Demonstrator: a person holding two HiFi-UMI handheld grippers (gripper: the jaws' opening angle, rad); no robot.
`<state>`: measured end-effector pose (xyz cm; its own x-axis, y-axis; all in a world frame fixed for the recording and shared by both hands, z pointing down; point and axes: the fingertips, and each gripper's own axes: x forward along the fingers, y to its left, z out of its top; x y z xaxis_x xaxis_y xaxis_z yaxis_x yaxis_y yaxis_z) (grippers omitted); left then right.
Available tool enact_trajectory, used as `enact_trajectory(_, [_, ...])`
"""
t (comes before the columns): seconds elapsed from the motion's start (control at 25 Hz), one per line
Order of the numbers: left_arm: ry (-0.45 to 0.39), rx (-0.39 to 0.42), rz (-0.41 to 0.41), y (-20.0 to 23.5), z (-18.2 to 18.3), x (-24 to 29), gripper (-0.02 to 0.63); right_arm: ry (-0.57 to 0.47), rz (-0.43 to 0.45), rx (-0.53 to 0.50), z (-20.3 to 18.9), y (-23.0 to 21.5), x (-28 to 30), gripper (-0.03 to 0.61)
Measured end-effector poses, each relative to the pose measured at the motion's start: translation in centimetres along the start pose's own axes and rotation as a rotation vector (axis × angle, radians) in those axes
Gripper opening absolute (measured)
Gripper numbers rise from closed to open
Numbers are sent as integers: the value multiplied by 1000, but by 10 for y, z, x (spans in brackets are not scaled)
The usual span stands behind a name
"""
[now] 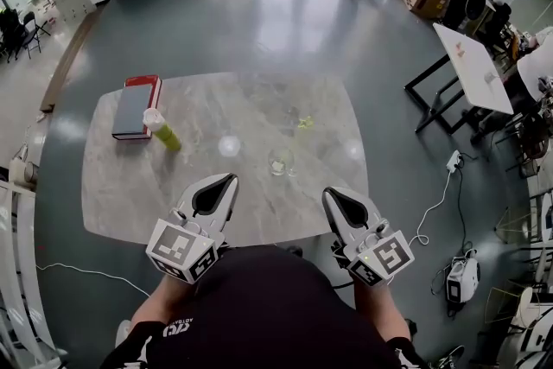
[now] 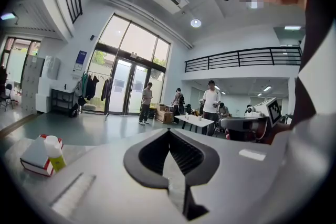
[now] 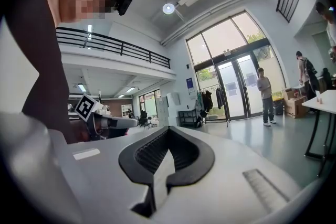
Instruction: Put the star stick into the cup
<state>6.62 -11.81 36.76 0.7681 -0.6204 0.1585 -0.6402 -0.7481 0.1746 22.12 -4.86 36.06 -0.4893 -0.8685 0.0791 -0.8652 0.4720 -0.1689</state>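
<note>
**Q:** Two items mid-desk (image 1: 173, 194), which is which?
**A:** The yellowish-green speck is prob. the star stick (image 1: 305, 123). The clear thing nearer the person is prob. the cup (image 1: 280, 162). They look apart, but both are too small and glassy to say whether the stick stands in anything.

**Q:** Grippers?
**A:** The left gripper (image 1: 230, 179) and right gripper (image 1: 329, 193) hang at the desk's near edge, close to the torso and well short of both items. The fingers (image 2: 149, 157) are clenched tip to tip in both gripper views, w/ nothing betw. them.

**Q:** Which stage, then?
**A:** It fits two: stick lying loose on the desk w/ the hands held back, or stick already in a cup w/ the hands clear of it. The pics don't decide.

**Q:** What matters for doing it well?
**A:** Judgement only. The cup is clear, looks light, and is hard to read vs. the pale marble. Any travel near it should be slow and from above so it isn't tipped. The stick is thin, so any grip on it needs square, centred contact. The bottle (image 1: 162, 130) and book (image 1: 134, 108) sit far left, out of the way.
</note>
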Motion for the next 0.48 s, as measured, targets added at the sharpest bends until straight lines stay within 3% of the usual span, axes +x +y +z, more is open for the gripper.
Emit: enact_trajectory(0.48, [-10, 13, 4, 0, 1, -2, 3, 19, -8, 5, -5, -4, 0, 12])
